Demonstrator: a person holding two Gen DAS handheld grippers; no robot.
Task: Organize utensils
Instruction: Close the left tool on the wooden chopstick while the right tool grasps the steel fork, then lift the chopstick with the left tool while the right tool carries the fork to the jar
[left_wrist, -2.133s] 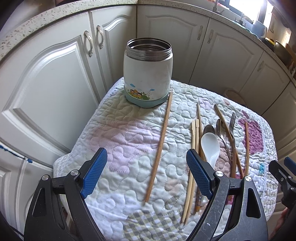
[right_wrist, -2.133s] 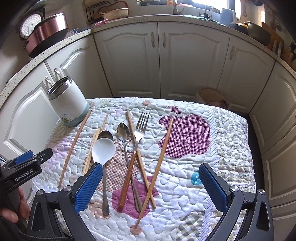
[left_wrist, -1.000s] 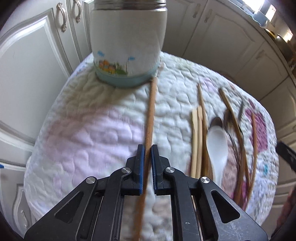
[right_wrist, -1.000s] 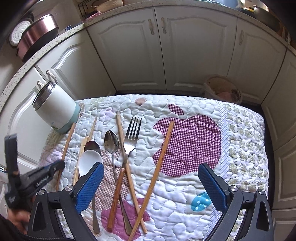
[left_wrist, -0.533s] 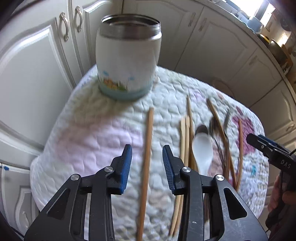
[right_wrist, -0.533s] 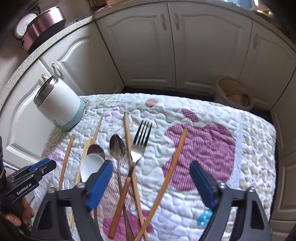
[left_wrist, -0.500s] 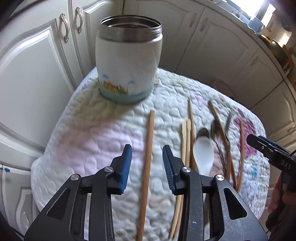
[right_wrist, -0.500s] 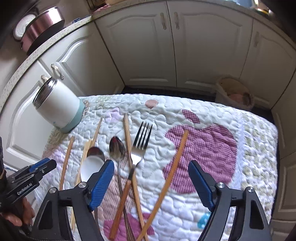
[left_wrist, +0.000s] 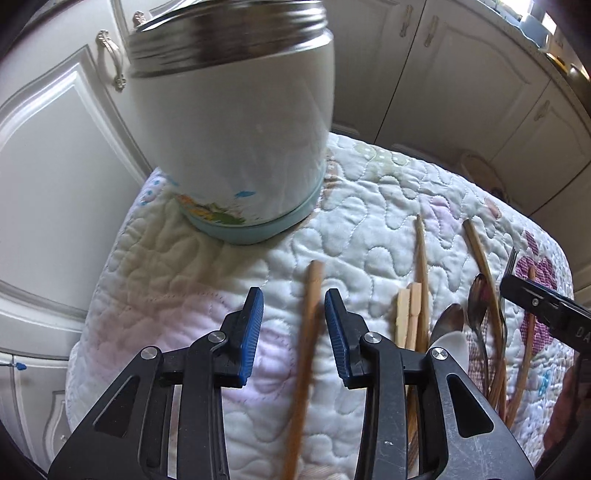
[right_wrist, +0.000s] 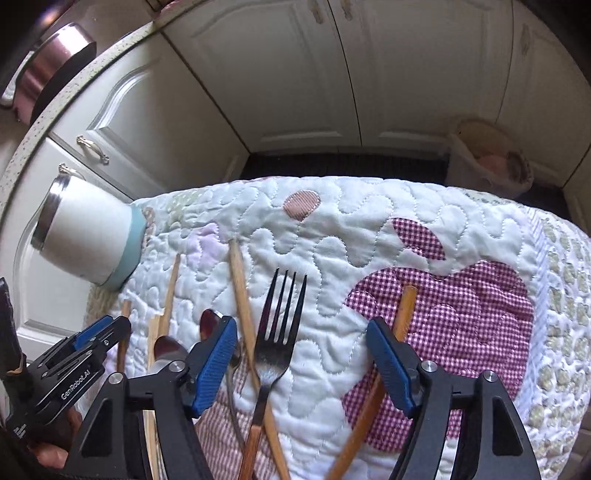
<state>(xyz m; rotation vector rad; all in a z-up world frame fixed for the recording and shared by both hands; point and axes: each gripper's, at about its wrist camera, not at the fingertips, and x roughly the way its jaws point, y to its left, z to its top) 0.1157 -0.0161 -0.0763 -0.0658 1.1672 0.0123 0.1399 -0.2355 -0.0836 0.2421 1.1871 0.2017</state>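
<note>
A white jar with a steel rim (left_wrist: 236, 122) stands at the back left of the quilted cover (left_wrist: 373, 206); it also shows in the right wrist view (right_wrist: 86, 236). My left gripper (left_wrist: 293, 328) is open, its blue pads on either side of a brown chopstick (left_wrist: 306, 354) without touching it. Pale chopsticks (left_wrist: 410, 317), a white spoon (left_wrist: 448, 341) and metal spoons (left_wrist: 476, 306) lie to the right. My right gripper (right_wrist: 303, 363) is open low over a metal fork (right_wrist: 279, 325), with a brown chopstick (right_wrist: 240, 291) left of it and another (right_wrist: 404, 306) by the right pad.
White cabinet doors (right_wrist: 288, 74) close in behind and to the left of the cover. A pot (right_wrist: 51, 59) sits on the counter at upper left. A basket (right_wrist: 487, 158) stands on the floor at the back right.
My left gripper opened off the brown chopstick a second ago and has moved closer to the jar. My right gripper has dropped low over the fork and narrowed somewhat.
</note>
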